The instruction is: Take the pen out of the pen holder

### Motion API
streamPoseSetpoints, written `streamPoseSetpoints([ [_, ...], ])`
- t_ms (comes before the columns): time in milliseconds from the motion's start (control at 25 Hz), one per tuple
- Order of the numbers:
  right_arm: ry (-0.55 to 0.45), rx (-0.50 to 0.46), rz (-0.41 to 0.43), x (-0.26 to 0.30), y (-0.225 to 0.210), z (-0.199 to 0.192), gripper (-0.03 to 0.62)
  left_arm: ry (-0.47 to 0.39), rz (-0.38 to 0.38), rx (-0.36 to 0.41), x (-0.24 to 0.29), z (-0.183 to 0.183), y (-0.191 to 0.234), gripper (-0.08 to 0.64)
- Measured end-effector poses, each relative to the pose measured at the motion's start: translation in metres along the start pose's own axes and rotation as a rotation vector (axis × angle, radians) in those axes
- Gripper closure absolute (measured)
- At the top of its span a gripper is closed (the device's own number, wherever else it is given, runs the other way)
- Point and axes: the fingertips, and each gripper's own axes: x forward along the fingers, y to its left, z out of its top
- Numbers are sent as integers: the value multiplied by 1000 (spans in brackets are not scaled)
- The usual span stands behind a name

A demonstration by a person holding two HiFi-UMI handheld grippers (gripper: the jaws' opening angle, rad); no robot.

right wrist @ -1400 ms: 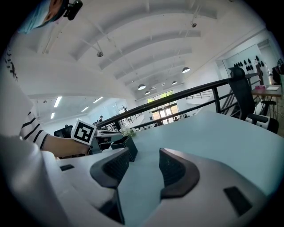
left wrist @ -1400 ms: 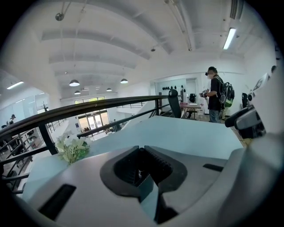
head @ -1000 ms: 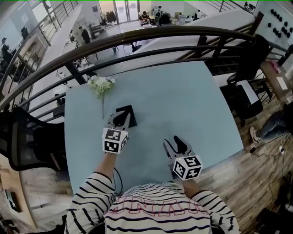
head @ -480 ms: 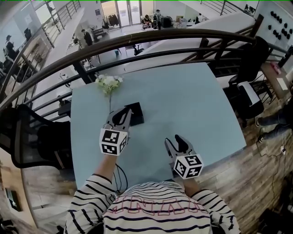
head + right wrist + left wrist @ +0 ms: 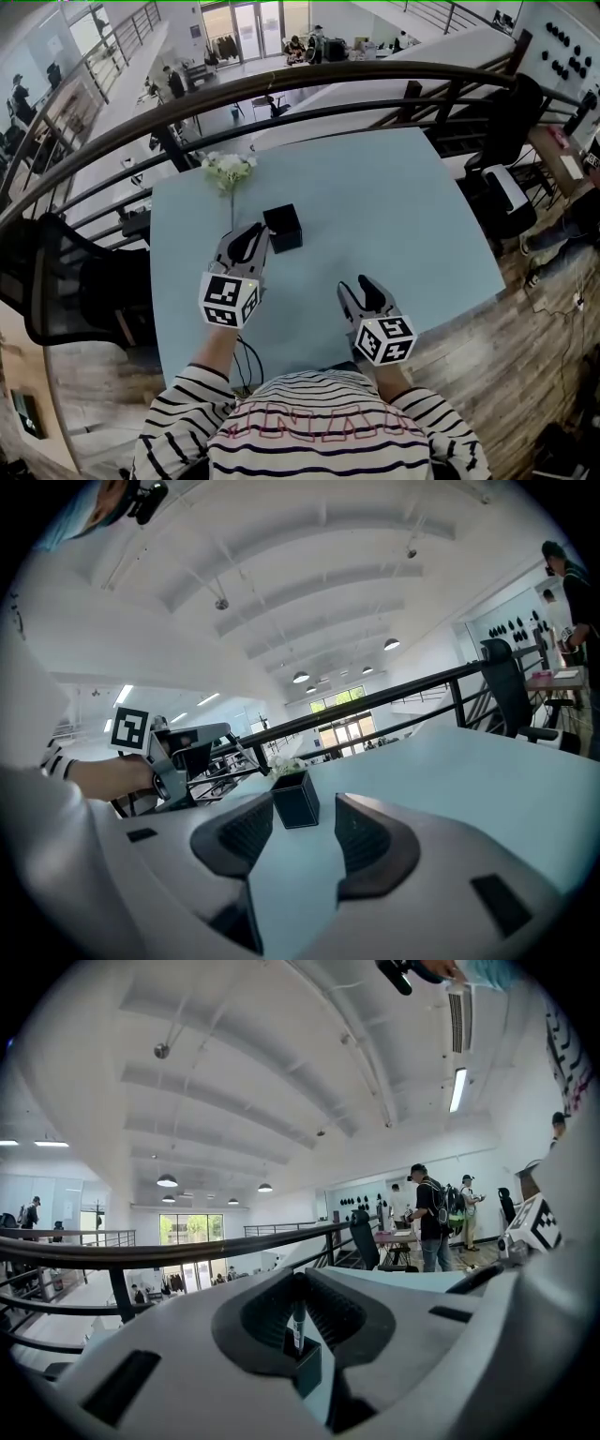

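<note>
A black square pen holder [image 5: 283,228] stands on the light blue table [image 5: 403,216]. My left gripper [image 5: 247,241] hovers just left of it, apart from it. In the left gripper view the left gripper [image 5: 298,1285] is shut on a thin dark pen [image 5: 297,1321], held upright, with the pen holder [image 5: 307,1369] right behind the pen's lower end. My right gripper [image 5: 362,292] stands open over the near table with nothing between its fingers. From the right gripper [image 5: 302,829], the pen holder [image 5: 295,800] shows ahead and the left gripper [image 5: 178,754] to its left.
A sprig of white flowers [image 5: 229,171] lies on the table beyond the holder, near the far left corner. A black railing [image 5: 309,80] runs behind the table. A dark chair [image 5: 56,281] stands at the left, another chair [image 5: 511,122] at the right.
My left gripper has risen and drawn back from over the pen holder, which now shows whole beside it. The right gripper has shifted a little.
</note>
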Motion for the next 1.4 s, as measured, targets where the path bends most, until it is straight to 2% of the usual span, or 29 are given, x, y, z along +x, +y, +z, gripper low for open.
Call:
streamPoseSetpoints([
  [920,-6,-3,-6,-7,76,-40,377,55,-20,-34,-102,-54,11,505],
  [1400,23,-11,-18,-12,94,-60,379,95,-21,-63,-132,-79,9,505],
])
